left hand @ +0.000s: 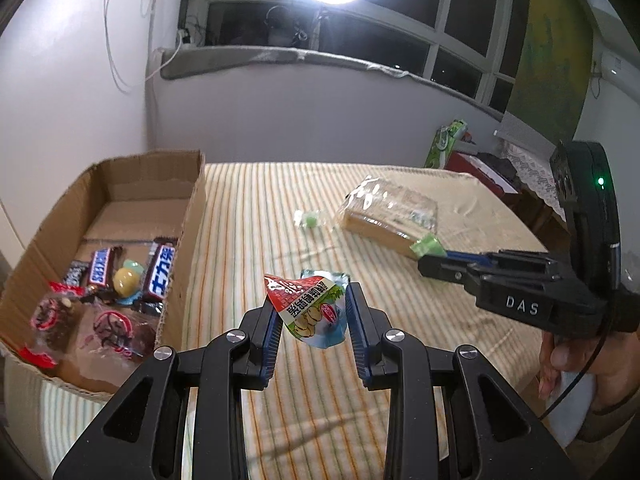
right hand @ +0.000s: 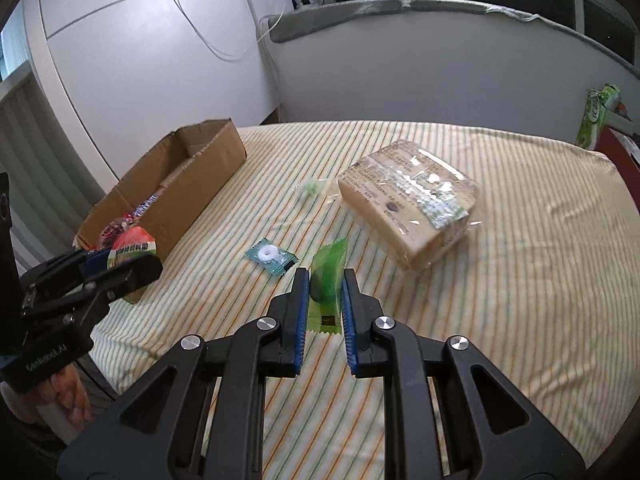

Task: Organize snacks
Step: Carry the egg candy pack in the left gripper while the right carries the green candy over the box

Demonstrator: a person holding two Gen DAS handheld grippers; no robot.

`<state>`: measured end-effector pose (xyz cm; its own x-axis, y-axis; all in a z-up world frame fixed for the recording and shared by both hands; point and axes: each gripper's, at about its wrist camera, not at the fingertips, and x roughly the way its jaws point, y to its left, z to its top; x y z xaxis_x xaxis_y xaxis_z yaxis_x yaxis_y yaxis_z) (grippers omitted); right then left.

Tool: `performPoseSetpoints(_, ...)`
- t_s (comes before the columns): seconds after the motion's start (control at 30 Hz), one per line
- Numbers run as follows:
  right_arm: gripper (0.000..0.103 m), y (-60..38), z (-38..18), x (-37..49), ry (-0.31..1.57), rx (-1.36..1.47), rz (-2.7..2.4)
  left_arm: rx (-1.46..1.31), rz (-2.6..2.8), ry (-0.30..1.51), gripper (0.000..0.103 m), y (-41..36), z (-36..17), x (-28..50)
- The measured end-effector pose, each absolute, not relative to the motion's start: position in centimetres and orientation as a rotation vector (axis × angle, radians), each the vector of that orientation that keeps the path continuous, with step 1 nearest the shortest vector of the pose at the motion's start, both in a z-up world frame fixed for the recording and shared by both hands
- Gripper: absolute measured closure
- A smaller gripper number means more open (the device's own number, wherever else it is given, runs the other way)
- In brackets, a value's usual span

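Your left tongs (left hand: 312,312) clamp the pouch (left hand: 310,310), right tongs (right hand: 326,300) the wafer (right hand: 326,276), both lifted for the box (left hand: 192,216).

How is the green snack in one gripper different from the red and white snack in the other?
The green packet is slim and flat; the red and white packet is wide and puffy. The green packet is plain; the red and white packet has printed pictures and writing. The right gripper holds the green one with jaws close together; the left gripper holds the other with jaws wider. Both are clamped and off the bed.
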<state>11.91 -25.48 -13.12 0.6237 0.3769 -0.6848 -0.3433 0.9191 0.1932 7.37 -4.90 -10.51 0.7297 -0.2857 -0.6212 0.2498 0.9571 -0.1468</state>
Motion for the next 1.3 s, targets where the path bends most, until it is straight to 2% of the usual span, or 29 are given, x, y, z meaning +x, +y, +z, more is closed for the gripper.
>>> performPoseSetpoints(0.73,0.087,-20.2,-3.3,5.1,0.602,-0.075,0.429,-0.077,-0.255,0.49,0.074,-1.1,-3.6,2.9)
performPoseSetpoints(1.3,0.087,-8.7,-2.6,6.4,0.597,-0.194,0.578,-0.18,-0.113,0.432,0.074,8.4,-3.3,2.2)
